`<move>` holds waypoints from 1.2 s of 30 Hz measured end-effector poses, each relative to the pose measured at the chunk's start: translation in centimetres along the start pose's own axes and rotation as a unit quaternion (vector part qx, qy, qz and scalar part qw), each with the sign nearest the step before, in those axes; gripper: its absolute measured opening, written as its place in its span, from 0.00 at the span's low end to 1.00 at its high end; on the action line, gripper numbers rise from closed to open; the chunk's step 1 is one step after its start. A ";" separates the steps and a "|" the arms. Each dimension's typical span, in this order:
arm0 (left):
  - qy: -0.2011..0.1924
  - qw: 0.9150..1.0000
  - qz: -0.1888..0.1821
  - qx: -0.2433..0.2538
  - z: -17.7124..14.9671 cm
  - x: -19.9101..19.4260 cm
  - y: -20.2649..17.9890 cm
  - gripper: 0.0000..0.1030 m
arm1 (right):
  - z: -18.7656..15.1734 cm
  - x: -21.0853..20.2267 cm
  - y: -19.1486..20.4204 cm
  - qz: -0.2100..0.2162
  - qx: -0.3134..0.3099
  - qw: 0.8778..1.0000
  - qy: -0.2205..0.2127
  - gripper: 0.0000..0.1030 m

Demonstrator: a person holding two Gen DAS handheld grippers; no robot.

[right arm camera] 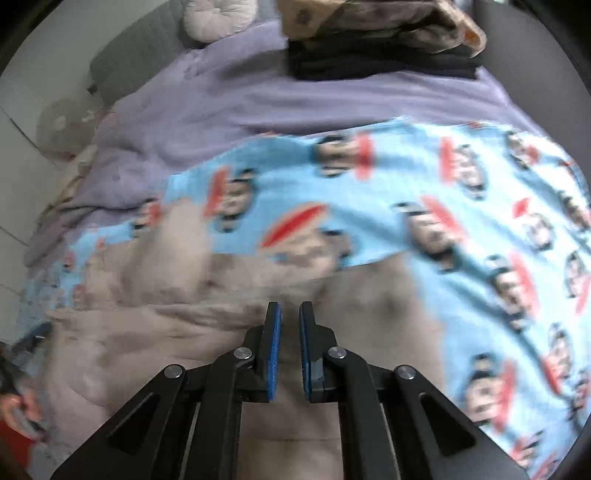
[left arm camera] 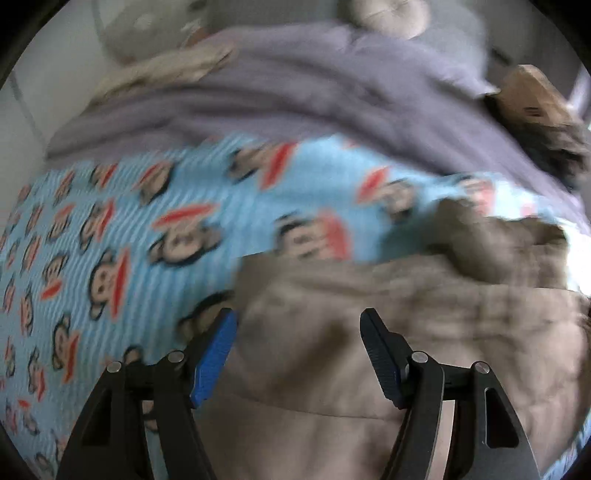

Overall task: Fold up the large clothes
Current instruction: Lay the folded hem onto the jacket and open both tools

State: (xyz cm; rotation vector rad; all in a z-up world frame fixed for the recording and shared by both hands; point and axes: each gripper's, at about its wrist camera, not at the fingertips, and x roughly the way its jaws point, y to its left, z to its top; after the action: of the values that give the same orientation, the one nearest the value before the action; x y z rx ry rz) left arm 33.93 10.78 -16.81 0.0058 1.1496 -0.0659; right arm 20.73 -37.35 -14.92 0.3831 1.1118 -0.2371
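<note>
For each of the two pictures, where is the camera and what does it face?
Left wrist view: sits behind the left gripper, looking down at the tan garment; jaws wide apart.
Right wrist view: sits behind the right gripper, facing the same garment; jaws nearly together.
Both show the monkey-print blanket and purple cover.

The blue monkey-print blanket [right arm camera: 461, 177] lies flat and bare, open to a pass. Beyond it on the bed [right arm camera: 221, 99], a stack of folded clothes [right arm camera: 380, 48] and a round cushion [right arm camera: 218, 18] block the far edge.
</note>
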 end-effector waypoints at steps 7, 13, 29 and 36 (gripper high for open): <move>0.033 0.998 -0.017 -0.050 -0.1 6.0 0.4 0.83 | -0.4 5.3 -4.3 0.029 0.117 0.992 0.039 0.08; 0.052 0.996 -0.021 -0.075 0.4 5.4 1.7 0.85 | -0.2 5.9 -4.5 0.029 0.123 0.991 0.045 0.08; 0.052 0.998 0.007 -0.016 -7.2 -6.4 0.3 0.84 | -7.8 -6.2 -2.3 0.063 0.148 0.986 0.032 0.43; 0.080 0.997 -0.016 0.000 -12.8 -9.0 -1.9 0.84 | -13.9 -8.4 -1.6 0.080 0.165 0.981 0.063 0.50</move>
State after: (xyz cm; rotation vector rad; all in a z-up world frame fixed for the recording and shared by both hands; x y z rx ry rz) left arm 18.50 9.85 -13.74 -0.0079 1.3101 -0.0941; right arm 5.08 -33.07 -13.04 0.7890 1.1615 -0.2580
